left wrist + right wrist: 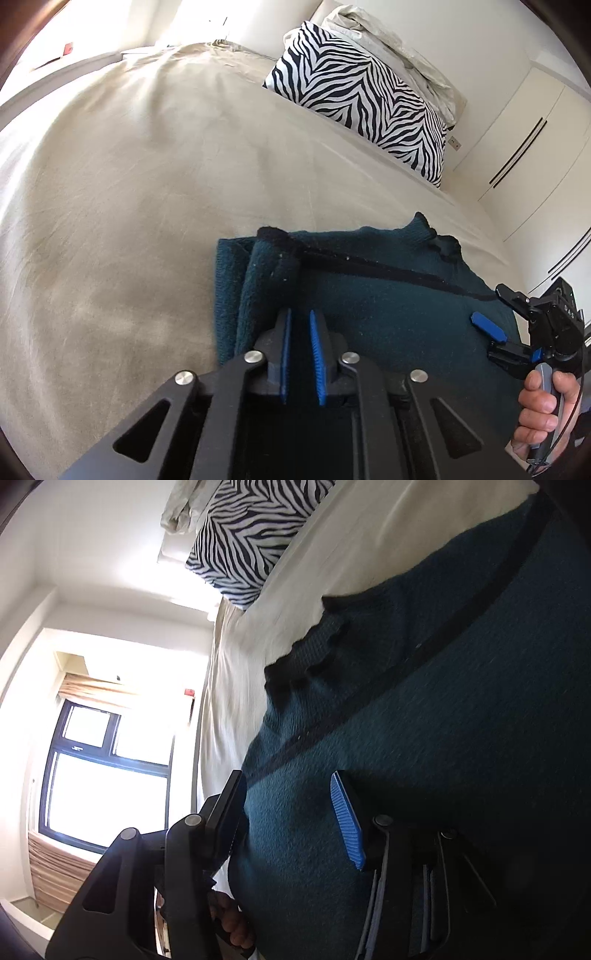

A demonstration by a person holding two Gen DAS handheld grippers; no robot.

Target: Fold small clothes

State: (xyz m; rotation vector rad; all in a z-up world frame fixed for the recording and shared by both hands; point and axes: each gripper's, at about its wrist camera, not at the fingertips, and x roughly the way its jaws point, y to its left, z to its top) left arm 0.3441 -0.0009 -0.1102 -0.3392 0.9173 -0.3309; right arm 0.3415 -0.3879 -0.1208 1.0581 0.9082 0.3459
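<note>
The only writing I can make out is small white letters on my right hand-held gripper (493, 332), too blurred to read. The dark teal knitted sweater with a black stripe (369, 295) lies folded near the beige bed's (147, 184) edge. My left hand-held gripper (300, 317) is nearly together, empty; the right stands apart, straddling the sweater's edge

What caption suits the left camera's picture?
Nearly closed left gripper above a folded teal sweater on a beige bed.
</note>
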